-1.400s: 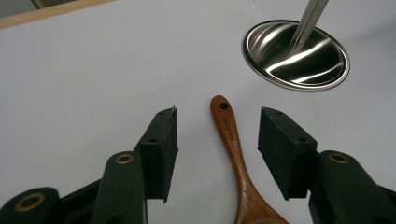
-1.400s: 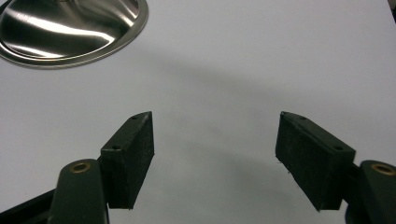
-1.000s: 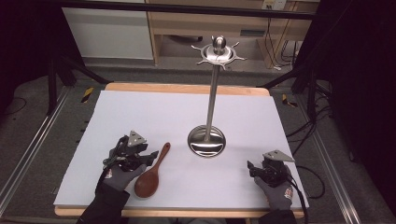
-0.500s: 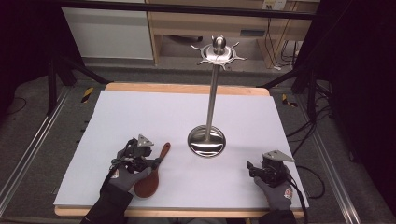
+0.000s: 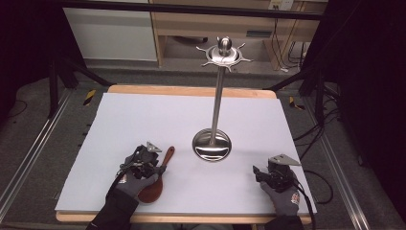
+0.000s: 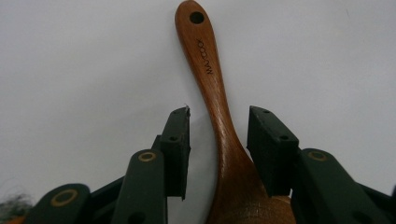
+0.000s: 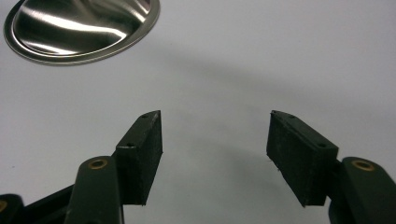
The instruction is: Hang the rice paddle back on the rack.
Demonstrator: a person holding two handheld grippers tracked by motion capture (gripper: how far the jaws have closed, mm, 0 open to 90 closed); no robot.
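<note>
A dark wooden spoon lies on the white table mat near the front left, its handle pointing away from me. My left gripper sits low over the spoon's neck. In the left gripper view the spoon runs up between the jaws of the left gripper, which stand open with a small gap on each side. A tall steel hanging stand rises from a round base at mid table. My right gripper rests at the front right, open, and nothing is between the jaws of the right gripper.
The stand's top ring carries several short hooks, high above the mat. Its shiny base lies ahead and left of the right gripper. Black frame bars and cables border the table on both sides.
My left gripper has shifted a little to the right, from beside the spoon to over it, and now straddles its neck. The right gripper and the stand have stayed put.
</note>
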